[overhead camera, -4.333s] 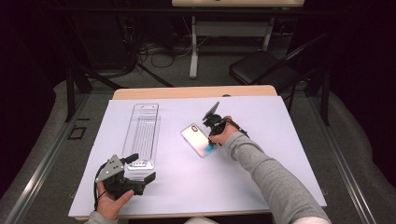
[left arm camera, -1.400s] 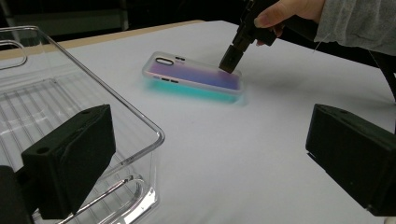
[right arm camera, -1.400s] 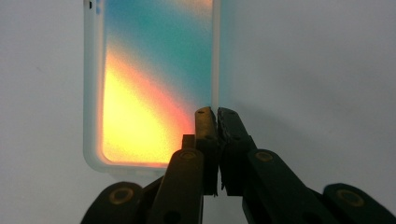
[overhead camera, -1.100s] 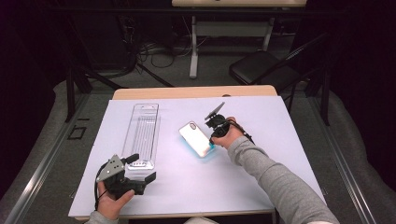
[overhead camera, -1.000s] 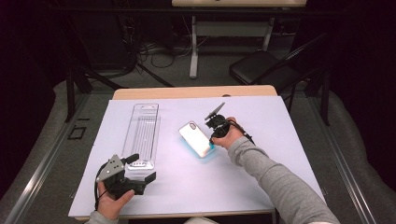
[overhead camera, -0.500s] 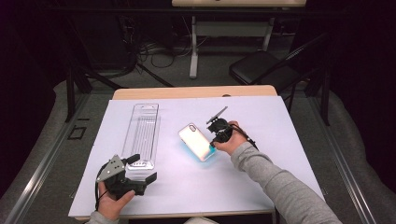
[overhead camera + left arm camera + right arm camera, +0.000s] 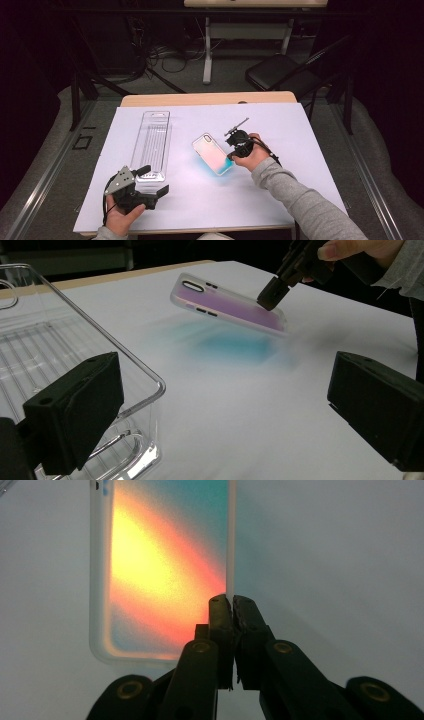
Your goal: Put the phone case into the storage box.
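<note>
Right gripper jaws clenched on phone case edge, case top cut off

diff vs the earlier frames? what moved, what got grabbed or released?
The right gripper, shut on the phone case's edge throughout, carried it slightly left toward the clear tray; the case hangs tilted above the table. Nothing released. The left gripper stayed open at the tray's near end.
</note>
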Demonstrator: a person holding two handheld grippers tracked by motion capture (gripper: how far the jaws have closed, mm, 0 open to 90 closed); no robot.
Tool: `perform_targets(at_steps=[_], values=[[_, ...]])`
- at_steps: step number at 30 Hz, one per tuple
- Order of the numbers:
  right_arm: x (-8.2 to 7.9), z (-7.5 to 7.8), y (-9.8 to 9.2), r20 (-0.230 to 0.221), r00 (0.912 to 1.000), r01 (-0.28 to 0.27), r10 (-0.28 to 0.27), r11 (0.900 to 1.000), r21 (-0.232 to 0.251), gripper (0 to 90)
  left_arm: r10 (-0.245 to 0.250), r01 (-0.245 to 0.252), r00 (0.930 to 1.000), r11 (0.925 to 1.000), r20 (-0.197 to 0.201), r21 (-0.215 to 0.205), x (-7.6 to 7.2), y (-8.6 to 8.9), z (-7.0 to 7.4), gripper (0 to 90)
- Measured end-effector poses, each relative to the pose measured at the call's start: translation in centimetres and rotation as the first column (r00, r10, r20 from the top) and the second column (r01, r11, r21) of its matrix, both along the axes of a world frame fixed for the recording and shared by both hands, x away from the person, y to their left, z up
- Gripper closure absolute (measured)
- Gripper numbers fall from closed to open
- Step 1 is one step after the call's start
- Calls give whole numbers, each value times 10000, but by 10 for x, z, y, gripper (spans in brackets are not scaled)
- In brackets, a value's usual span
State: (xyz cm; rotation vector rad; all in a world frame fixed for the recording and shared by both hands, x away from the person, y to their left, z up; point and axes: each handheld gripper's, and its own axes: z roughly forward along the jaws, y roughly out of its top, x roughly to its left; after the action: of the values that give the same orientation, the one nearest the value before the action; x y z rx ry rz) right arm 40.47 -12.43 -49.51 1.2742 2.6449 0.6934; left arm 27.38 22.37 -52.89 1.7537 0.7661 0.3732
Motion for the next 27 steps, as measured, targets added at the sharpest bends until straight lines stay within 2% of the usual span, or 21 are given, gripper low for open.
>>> perform_targets(at_steps=[1,3,5,10,11,14,20,21,27], values=[[0,0,-1,176,9996,-218,218,9998,29,878,-20,20,10000,10000,0,2,0,0,0,14],[-1,0,-1,213,9997,-132,129,9998,139,878,-27,27,10000,10000,1,-17,0,0,0,14],[-4,0,-2,483,9987,-141,131,9997,200,878,-42,42,10000,10000,-9,-6,0,-1,0,14],[-7,0,-2,549,9985,-28,14,9997,252,878,-36,36,10000,10000,-38,-10,0,-1,0,14],[-7,1,-3,615,9980,-143,134,9998,144,878,-40,40,10000,10000,-24,-21,0,-1,0,14],[-9,0,-3,783,9969,20,-45,9995,320,878,-46,46,10000,10000,-28,-7,0,-1,-1,14],[-11,0,-3,876,9961,60,-72,9999,136,878,-52,52,10000,10000,-43,-4,0,-1,-1,14],[-12,0,-4,1094,9940,-28,19,10000,77,878,-23,23,10000,10000,-53,17,0,-1,-1,14],[-17,0,-3,1522,9884,-26,10,9999,103,878,-8,8,10000,10000,-94,-1,0,-2,0,14]])
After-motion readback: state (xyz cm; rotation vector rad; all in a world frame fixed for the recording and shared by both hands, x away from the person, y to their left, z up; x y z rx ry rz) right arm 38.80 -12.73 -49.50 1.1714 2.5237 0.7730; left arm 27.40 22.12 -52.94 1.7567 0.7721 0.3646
